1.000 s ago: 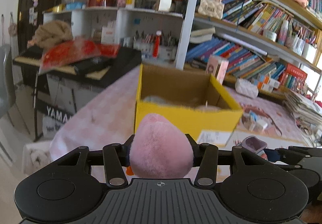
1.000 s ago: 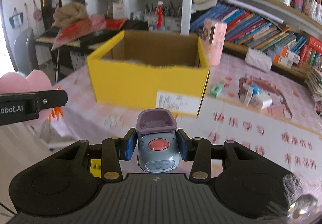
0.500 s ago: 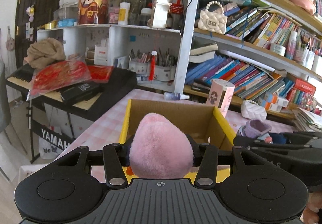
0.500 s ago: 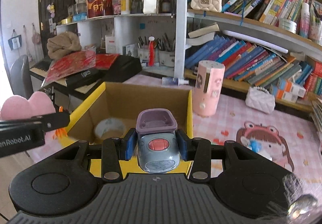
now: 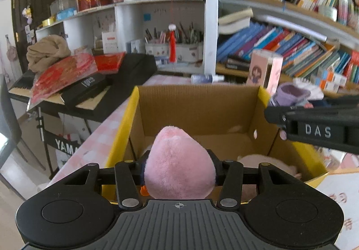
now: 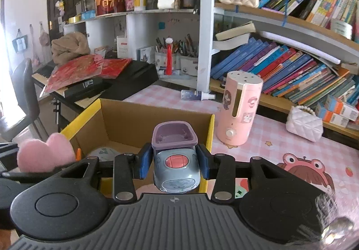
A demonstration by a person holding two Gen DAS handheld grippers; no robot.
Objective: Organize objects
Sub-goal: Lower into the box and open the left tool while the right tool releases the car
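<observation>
Left gripper [image 5: 178,173] hung over yellow box [image 5: 258,113], fingers clamped partway shut on pink plush toy [image 5: 177,164]. Right gripper [image 6: 175,162] at 3 o'clock of it, fingers pinched near fully closed on grey toy car [image 6: 176,167], poised over box's right wall. Both loads above box, nothing released.

Risks, judged:
- Grippers were close together; simultaneous drop could knock them.
- Car sat above rim; release there might tip it onto counter [image 6: 280,151].
- Plush might snag on finger.
</observation>
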